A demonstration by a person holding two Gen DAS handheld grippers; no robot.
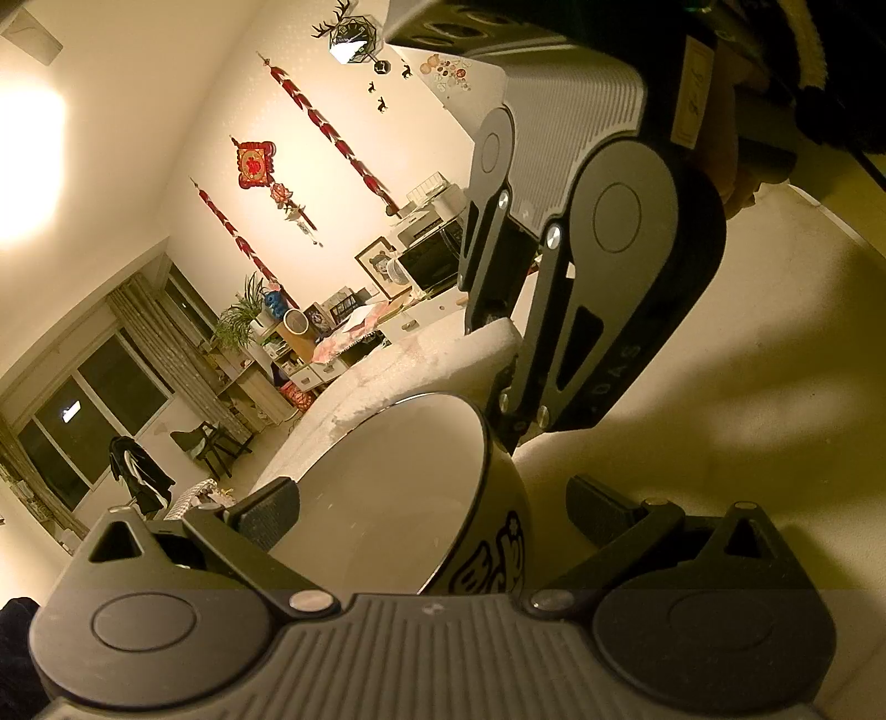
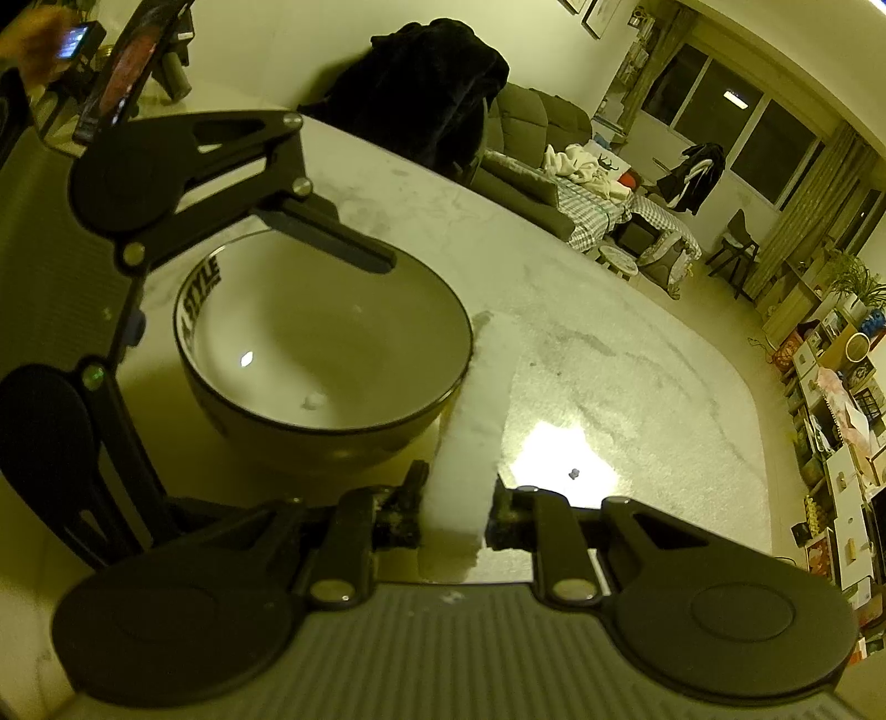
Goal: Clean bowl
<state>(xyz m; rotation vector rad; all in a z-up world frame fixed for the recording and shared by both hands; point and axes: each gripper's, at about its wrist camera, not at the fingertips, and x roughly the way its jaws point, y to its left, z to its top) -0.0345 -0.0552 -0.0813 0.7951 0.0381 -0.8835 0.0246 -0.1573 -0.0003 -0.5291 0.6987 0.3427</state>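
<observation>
A bowl (image 2: 326,338) with a white inside, a dark rim and "STYLE" lettering stands upright on the marble table (image 2: 637,354). A small white speck (image 2: 314,400) lies in its bottom. My right gripper (image 2: 457,515) is shut on a white sponge (image 2: 470,421), whose far end touches the outside of the bowl's rim. My left gripper (image 1: 432,515) is open and straddles the bowl (image 1: 398,487) wall: one finger (image 1: 268,518) lies over the inside, the other finger (image 1: 601,509) outside and apart from the wall. The sponge (image 1: 421,371) lies along the far rim there.
A phone on a stand (image 2: 124,66) and a person's hand (image 2: 39,39) with a small device are at the table's back left. A dark coat (image 2: 432,88) hangs over a chair behind the table. A tiny dark crumb (image 2: 573,473) lies right of the sponge.
</observation>
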